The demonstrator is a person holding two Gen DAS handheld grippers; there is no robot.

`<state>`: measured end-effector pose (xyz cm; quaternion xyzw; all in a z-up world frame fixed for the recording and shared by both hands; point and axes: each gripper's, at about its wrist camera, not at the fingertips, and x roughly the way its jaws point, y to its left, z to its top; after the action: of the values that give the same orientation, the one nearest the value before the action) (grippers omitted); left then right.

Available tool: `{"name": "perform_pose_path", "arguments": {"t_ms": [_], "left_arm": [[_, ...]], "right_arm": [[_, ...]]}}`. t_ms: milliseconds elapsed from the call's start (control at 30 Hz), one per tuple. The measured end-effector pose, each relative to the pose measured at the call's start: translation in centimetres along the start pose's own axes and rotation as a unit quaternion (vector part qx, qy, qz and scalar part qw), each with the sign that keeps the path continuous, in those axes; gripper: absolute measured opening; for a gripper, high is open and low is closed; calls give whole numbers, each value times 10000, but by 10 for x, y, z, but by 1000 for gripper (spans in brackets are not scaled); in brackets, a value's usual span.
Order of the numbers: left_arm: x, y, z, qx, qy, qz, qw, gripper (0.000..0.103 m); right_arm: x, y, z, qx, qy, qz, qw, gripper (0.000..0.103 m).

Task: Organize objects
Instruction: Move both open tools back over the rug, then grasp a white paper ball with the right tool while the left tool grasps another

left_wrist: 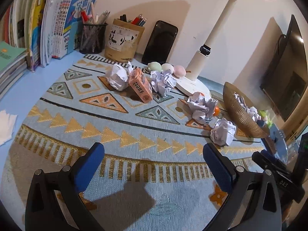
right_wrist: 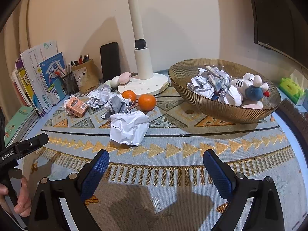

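Crumpled paper ball (right_wrist: 129,127) just beyond right claw (right_wrist: 156,160), fingers spread, empty.

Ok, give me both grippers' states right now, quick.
Left gripper: open, holding nothing.
Right gripper: open, holding nothing.

Crumpled paper balls (right_wrist: 128,128) and two tangerines (right_wrist: 146,102) lie mid-mat (right_wrist: 173,154). The bowl (right_wrist: 204,104) sits toward its right edge. The lamp (right_wrist: 143,84) stands behind them.
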<state>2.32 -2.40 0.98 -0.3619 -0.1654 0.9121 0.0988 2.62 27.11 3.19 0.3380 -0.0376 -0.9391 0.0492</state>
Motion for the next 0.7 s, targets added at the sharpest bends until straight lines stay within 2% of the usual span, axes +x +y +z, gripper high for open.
{"name": "perform_pose_path", "arguments": {"t_ms": [100, 200, 267, 333, 700], "left_arm": [[1, 6, 1, -186, 24, -90, 9998, 102], [7, 11, 2, -352, 207, -152, 9990, 102], [11, 14, 2, -475, 320, -90, 9983, 102], [10, 17, 1, -564, 273, -19, 9980, 102], [8, 12, 1, -412, 283, -78, 9987, 102]], "right_arm": [[1, 2, 0, -58, 2, -95, 9999, 98], [1, 6, -1, -162, -4, -191, 9997, 98], [1, 9, -2, -237, -2, -223, 9995, 98], [1, 12, -3, -308, -12, -269, 9992, 98], [1, 21, -5, -544, -12, -422, 9976, 98]]}}
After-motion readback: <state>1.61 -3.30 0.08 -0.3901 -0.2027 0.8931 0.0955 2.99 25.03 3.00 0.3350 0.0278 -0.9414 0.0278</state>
